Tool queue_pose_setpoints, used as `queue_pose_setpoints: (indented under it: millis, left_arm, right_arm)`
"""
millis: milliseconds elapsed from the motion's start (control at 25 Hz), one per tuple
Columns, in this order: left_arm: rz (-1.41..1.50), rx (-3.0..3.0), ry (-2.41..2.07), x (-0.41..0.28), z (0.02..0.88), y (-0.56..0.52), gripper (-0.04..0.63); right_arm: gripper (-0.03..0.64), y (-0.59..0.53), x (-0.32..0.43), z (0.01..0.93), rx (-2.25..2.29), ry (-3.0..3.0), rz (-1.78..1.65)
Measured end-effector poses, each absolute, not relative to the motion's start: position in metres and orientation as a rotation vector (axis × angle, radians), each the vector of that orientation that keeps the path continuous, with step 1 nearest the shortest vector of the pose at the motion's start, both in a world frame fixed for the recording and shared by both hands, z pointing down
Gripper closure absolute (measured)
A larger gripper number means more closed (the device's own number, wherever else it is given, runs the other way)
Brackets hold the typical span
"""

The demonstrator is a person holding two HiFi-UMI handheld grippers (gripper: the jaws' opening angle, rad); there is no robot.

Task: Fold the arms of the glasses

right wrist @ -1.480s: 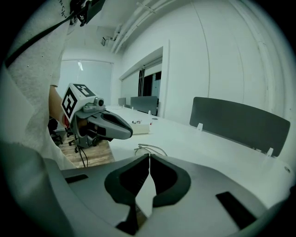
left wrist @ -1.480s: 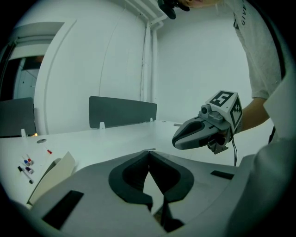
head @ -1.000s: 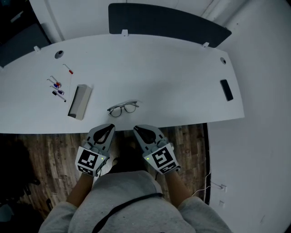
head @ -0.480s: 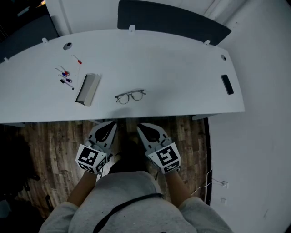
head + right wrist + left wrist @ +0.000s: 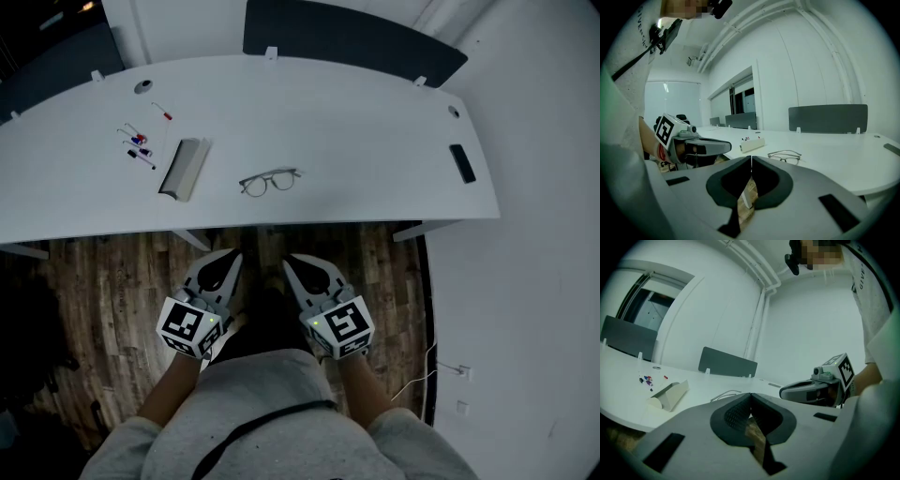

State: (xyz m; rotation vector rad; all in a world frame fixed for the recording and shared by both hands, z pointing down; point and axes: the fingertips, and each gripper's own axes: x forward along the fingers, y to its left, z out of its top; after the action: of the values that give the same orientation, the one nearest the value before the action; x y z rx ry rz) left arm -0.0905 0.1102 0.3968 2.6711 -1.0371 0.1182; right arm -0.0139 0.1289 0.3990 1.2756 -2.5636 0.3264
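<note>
- We are finding the glasses (image 5: pixel 270 181) lying on the white table (image 5: pixel 375 122), near its front edge and about mid-width; the front seems to be facing the person and the arms are appearing unfolded, though the frame is too fine for us to be confirming either
- We are noting a pale wedge-shaped box (image 5: pixel 184 169) lying left of the glasses and apart from them, with small pens (image 5: pixel 138 150) beyond it; a dark flat slab (image 5: pixel 462 163) is lying well apart at the right end
- We are recording the left gripper (image 5: pixel 228 257) and the right gripper (image 5: pixel 292 262) hanging side by side over the wooden floor (image 5: pixel 103 281), short of the table edge and touching nothing; both pairs of jaws are sitting pressed together with nothing between them
- We are judging the step in hand to be the approach, with no folding begun
- We are advising that the jaws be opening before they reach the frame; one gripper should be steadying the front at the bridge while the other is pushing one arm inward near its tip, swinging it about the hinge
- We are cautioning that so thin a frame is likely sliding on the smooth top if pushed unsteadied, and that clamping on a lens is risking marks or a twisted rim
- We are recommending folding one arm flat first, then laying the second over it
</note>
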Motion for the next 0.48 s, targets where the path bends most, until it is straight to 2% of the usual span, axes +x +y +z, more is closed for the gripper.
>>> queue_pose_setpoints:
  millis: [480]
  left_arm:
    - [0.070,2.653,-1.116,-0.086,0.380,0.112,0.580]
  right_arm:
    - [0.595,0.132,-0.010,0.381,1.234,-2.608,0.292]
